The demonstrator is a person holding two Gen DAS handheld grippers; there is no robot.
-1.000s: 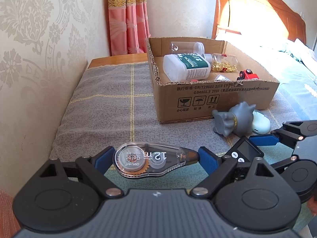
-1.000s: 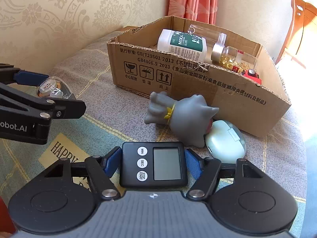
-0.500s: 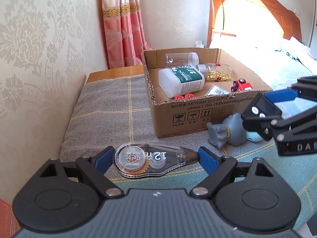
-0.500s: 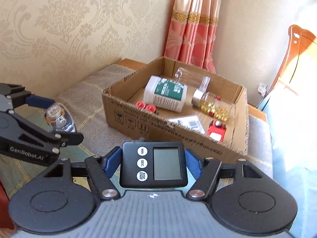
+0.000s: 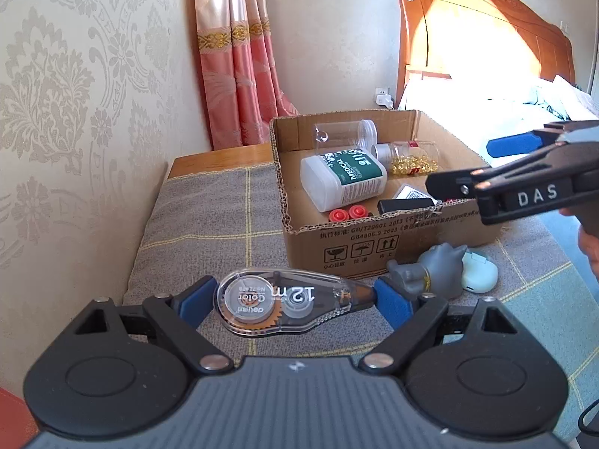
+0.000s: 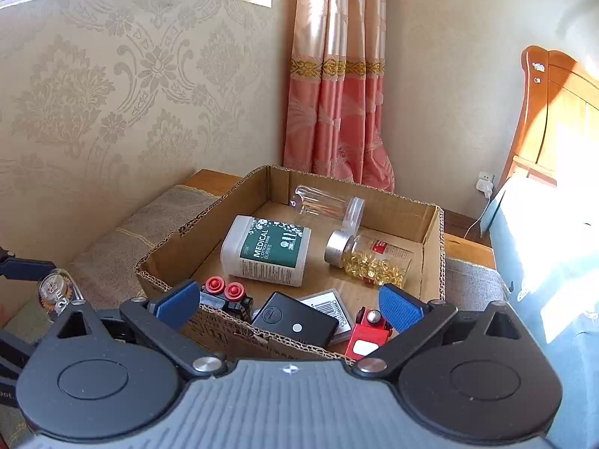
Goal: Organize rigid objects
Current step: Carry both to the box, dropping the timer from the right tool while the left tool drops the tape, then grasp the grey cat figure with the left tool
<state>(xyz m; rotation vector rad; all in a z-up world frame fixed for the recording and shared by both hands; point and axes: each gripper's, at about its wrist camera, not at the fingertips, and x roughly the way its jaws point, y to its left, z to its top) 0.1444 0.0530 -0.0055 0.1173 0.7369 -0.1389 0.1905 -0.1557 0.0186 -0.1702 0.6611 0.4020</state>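
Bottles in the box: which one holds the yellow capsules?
The clear bottle with the silver cap, lying on its side right of the white medical cotton bottle. The clear jar behind them looks empty.

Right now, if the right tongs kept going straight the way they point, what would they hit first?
Probably the black timer lying in the cardboard box, just past its near wall. The right tongs are open and empty; depth is hard to judge.

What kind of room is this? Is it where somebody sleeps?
Most likely a bedroom. A tall wooden headboard stands at the back with a bed in front of it, pink curtains hang by the window, and patterned wallpaper covers the wall.
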